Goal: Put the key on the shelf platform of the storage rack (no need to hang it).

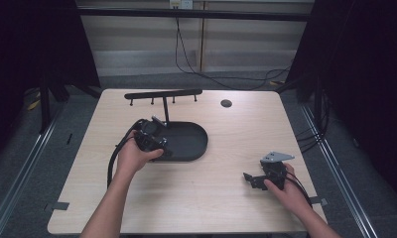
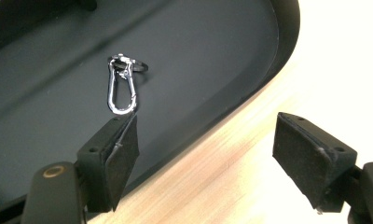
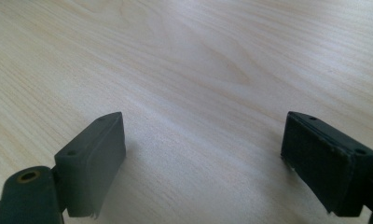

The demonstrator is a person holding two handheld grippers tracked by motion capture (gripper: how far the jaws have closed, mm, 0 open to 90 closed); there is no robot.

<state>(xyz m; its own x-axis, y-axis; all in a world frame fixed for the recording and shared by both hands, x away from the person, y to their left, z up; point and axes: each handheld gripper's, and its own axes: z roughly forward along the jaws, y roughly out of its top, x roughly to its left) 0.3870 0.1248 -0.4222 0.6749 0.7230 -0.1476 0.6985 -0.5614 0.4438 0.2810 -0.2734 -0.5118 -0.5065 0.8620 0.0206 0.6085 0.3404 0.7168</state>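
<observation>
Black left gripper (image 2: 205, 154) agape over tray (image 2: 250, 88) rim near carabiner (image 2: 120, 88), right gripper (image 3: 203, 163) agape above table (image 3: 198, 60)

Light wood-grain table (image 1: 226, 193), rounded corners, small dark round grommet (image 1: 226, 103) near the far edge. Directly on it: black oval tray (image 1: 196, 136) left of centre, doubling as base of a stand with an upright post and a horizontal hook bar (image 1: 163, 93) across the top. Tray rim sits flush on the wood in the left gripper view.
</observation>
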